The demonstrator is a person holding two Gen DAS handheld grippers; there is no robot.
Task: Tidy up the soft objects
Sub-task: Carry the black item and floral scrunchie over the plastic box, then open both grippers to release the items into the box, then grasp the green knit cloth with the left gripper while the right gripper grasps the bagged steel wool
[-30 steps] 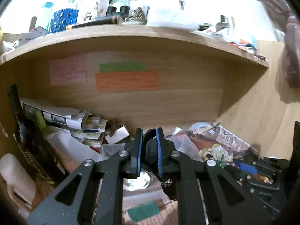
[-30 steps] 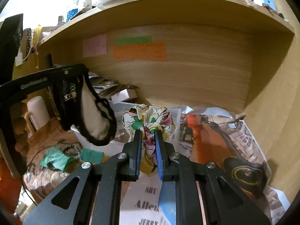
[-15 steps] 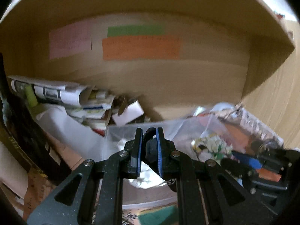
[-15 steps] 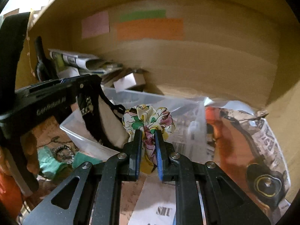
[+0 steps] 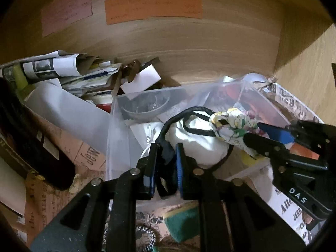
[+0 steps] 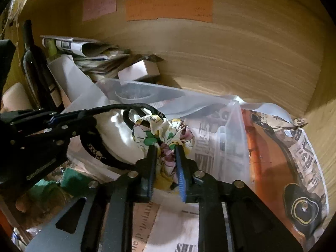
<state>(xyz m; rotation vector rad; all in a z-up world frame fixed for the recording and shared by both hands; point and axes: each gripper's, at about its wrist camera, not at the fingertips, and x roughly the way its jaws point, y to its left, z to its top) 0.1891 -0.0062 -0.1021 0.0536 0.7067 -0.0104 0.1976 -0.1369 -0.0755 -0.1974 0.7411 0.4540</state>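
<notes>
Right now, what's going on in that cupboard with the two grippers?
A person is dropping soft things into the clear plastic tub. The left gripper has the black strap of a white pouch between its fingers, and the right gripper has a floral scrunchie between its own. Both items are down at the tub, and both sets of fingers have just been opening, so they look like they are being let go.

A wooden shelf compartment carries everything, and its floor is covered with printed newspaper sheets. On it stands a clear plastic box, with a pile of folded papers behind it on the left. A dark bottle stands at the left side, and a green sponge lies in front.
</notes>
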